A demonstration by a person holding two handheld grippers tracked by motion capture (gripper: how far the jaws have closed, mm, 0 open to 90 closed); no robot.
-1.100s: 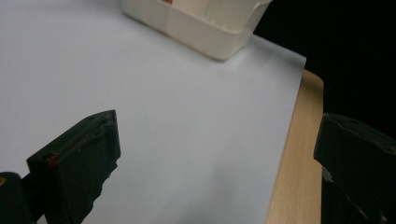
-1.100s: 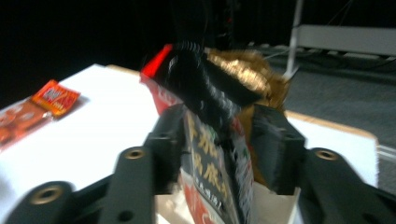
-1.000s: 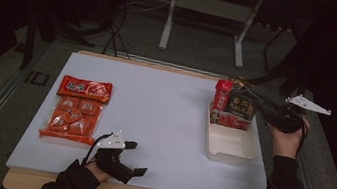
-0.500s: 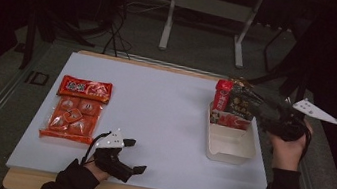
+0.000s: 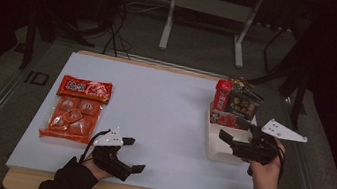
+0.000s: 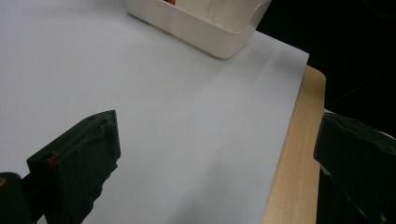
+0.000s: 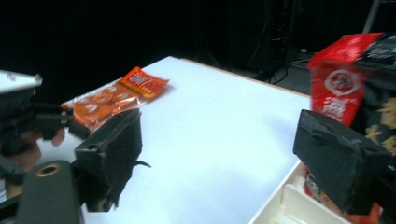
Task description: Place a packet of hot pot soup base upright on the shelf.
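Right tongs (image 5: 234, 141), jaws just spread and empty, hover over the white tray (image 5: 214, 152); left tongs (image 5: 133, 155) rest released on the bench (image 5: 163, 114).

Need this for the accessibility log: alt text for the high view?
The right tool hangs open and empty over a white bin holding snack packs; its jaws have just been opening. The left tool rests open; an orange snack bag lies at the left.

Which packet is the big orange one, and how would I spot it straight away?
Start at the white sheet covering the table and go to its left side. Two snack packets lie there: the big orange packet lies nearer the person, showing round pieces through clear film, while the smaller red packet lies just beyond.
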